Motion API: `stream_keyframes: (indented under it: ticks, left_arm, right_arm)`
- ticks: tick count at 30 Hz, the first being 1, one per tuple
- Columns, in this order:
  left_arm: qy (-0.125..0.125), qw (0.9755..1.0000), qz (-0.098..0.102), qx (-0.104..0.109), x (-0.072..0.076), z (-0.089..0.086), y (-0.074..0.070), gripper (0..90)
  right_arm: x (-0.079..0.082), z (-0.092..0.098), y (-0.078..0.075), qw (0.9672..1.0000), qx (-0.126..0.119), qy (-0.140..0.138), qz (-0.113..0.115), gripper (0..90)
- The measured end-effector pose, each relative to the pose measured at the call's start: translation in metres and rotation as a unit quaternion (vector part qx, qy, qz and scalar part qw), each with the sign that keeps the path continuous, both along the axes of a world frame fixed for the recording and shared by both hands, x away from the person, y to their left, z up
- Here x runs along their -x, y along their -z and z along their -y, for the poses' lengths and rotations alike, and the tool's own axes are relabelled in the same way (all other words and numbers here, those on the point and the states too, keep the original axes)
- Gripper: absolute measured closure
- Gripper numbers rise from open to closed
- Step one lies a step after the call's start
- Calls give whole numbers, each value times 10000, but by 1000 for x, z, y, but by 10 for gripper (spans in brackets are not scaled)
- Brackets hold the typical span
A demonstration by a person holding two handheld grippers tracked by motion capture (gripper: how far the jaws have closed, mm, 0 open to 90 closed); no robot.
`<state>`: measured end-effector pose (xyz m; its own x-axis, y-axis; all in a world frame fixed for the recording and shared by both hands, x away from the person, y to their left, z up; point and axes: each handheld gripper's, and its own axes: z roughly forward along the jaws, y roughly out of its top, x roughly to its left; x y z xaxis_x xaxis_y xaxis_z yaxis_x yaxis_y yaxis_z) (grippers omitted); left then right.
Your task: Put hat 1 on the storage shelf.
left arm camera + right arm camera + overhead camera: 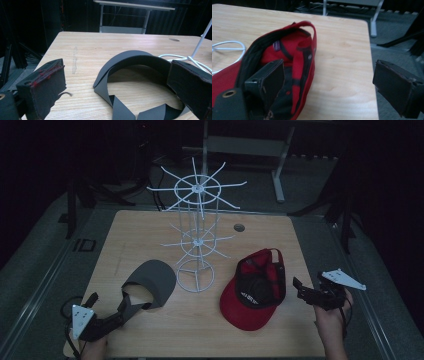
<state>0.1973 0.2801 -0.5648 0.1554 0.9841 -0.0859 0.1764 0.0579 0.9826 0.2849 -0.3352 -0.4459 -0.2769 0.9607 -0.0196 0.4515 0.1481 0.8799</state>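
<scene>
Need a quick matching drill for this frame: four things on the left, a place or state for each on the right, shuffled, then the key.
Things:
1. grey visor
2. red cap
3. white wire rack
4. right gripper

Places or states:
A. stands upright at the middle of the table
B. lies upside down, right of the rack's base
C. jaws open, at the table's right edge beside the cap
D. lies left of the rack's base, between the open jaws of the left gripper

Pairs: 1-D, 2-B, 3-A, 4-C
</scene>
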Motion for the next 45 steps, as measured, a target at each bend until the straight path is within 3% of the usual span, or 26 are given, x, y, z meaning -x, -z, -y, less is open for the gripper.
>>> stream_keyframes:
  ticks: [4, 9, 14, 27, 31, 32, 35, 38, 45]
  left_arm:
    - [20, 10000, 9, -1, 0, 1, 0, 22]
    - [78, 9996, -245, -144, 0, 2, -1, 22]
    - [22, 9993, -326, -169, 0, 3, -2, 22]
    - [-8, 9994, -322, -158, 3, 6, -5, 22]
    - [-32, 9994, -312, -157, 4, 6, -6, 22]
    - [-28, 9993, -340, -152, 4, 6, -7, 22]
    - [-47, 9991, -407, -126, 3, 5, -6, 22]
    - [-45, 9990, -426, -111, 3, 5, -6, 22]
    - [-68, 9988, -477, -123, 3, 5, -6, 23]
  right_arm:
    - [-12, -10, -1, 10000, 4, -38, -83, 102]
    - [-25, -20, 3, 9996, -78, -141, -216, 102]
    - [-35, -30, 8, 9993, -71, -198, -322, 102]
    - [-58, -54, 47, 9966, 114, -176, -799, 185]
    - [-60, -61, 60, 9955, 266, -81, -910, 186]
    - [-60, -64, 64, 9949, 413, -72, -914, 186]
    - [-62, -73, 77, 9930, 706, 12, -947, 232]
    - [-65, -74, 83, 9922, 757, 58, -994, 259]
    - [-72, -74, 95, 9884, 913, 58, -1213, 479]
